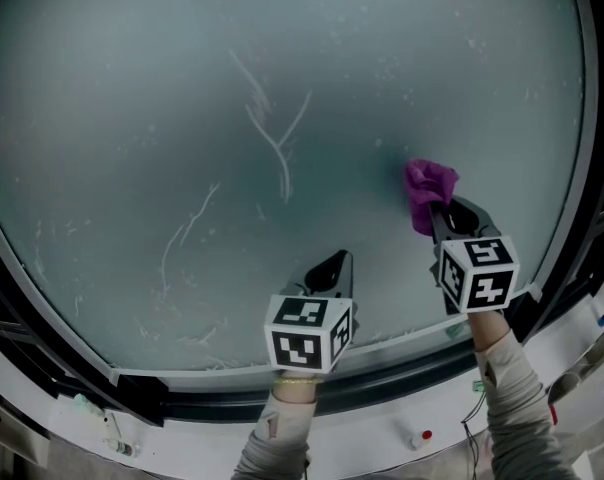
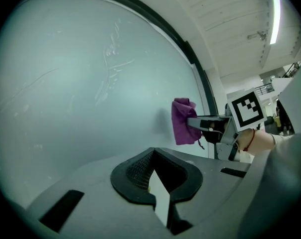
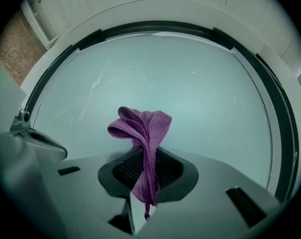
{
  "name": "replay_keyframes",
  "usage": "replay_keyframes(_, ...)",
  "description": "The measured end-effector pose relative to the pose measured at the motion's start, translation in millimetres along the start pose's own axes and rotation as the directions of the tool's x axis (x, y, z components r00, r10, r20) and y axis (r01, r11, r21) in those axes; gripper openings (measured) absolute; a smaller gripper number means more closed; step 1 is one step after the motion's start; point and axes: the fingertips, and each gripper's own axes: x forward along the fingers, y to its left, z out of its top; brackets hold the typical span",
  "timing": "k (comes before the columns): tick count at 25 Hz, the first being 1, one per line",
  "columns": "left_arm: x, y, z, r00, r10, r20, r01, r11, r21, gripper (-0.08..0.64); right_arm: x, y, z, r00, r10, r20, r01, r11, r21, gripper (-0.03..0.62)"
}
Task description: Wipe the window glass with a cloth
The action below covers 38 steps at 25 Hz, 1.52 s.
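Glass (image 1: 132, 98) is frosty-looking, with white streaks (image 1: 272, 133) around the middle. Left gripper (image 1: 334, 266) sits low near the bottom edge, jaws pressed together with nothing in them. Just to its right, the right gripper (image 1: 438, 216) pinches a purple cloth (image 1: 428, 188), bunched up above the jaws and right at the glass. Can't tell if it's actually touching.

Two claws, left claw (image 1: 336, 265) and right claw (image 1: 438, 214); one purple cloth (image 1: 428, 188) in the right; one window pane (image 1: 182, 118) ahead.
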Motion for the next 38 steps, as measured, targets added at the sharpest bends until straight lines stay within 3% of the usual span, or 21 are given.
replay_keyframes(6,-19,17,-1,0.999,0.052,0.007,-0.052,0.999,0.007,0.005,-13,34,6,0.997,0.067,0.045,-0.069,0.996,0.047,0.055)
replay_keyframes(12,-50,49,-15,0.99,0.143,-0.006,-0.143,0.99,-0.003,0.005,-18,94,-2,0.981,0.181,0.064,-0.186,0.978,0.09,0.055)
replay_keyframes(25,-135,120,-43,0.932,0.363,-0.01,-0.363,0.931,-0.044,0.005,-14,233,-23,0.901,0.425,0.084,-0.433,0.888,0.151,0.055)
replay_keyframes(38,-172,150,-61,0.892,0.451,-0.026,-0.452,0.891,-0.05,0.005,11,308,-35,0.848,0.527,0.063,-0.53,0.836,0.144,0.055)
